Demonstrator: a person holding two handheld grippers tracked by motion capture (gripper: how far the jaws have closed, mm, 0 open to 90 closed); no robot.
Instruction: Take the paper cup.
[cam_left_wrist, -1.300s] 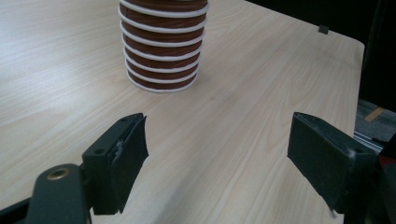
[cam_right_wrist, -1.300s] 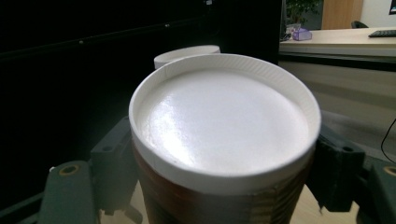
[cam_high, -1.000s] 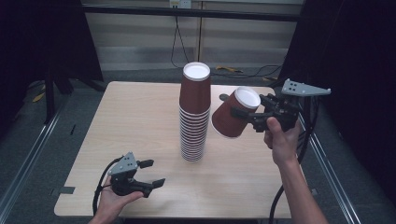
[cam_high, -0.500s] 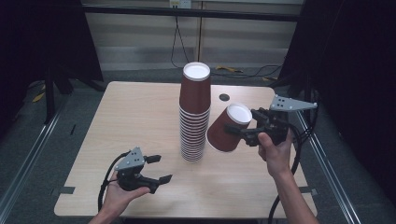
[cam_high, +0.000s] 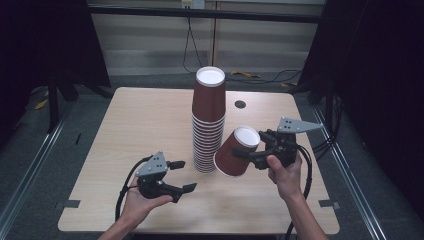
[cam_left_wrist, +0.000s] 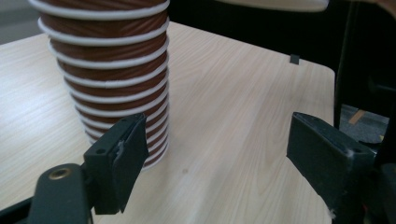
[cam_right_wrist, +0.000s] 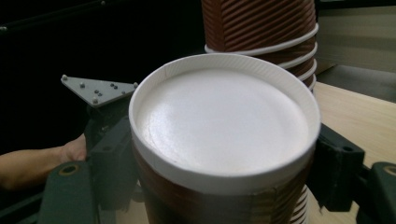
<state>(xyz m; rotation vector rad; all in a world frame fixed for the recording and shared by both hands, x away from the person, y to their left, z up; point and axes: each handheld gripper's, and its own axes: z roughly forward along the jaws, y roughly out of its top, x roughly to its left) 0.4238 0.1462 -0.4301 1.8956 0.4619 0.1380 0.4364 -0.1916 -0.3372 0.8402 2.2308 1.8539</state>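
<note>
Nearest the camera, the left gripper (cam_high: 184, 176) hangs with jaws apart and holding nothing, level with the stack of cups (cam_high: 208, 120) base.

Beyond it, the right gripper (cam_high: 248, 153) clamps 1 upside-down cup (cam_high: 236, 151), tilted toward the stack's right side, its wide mouth low over the table (cam_high: 130, 125).
</note>
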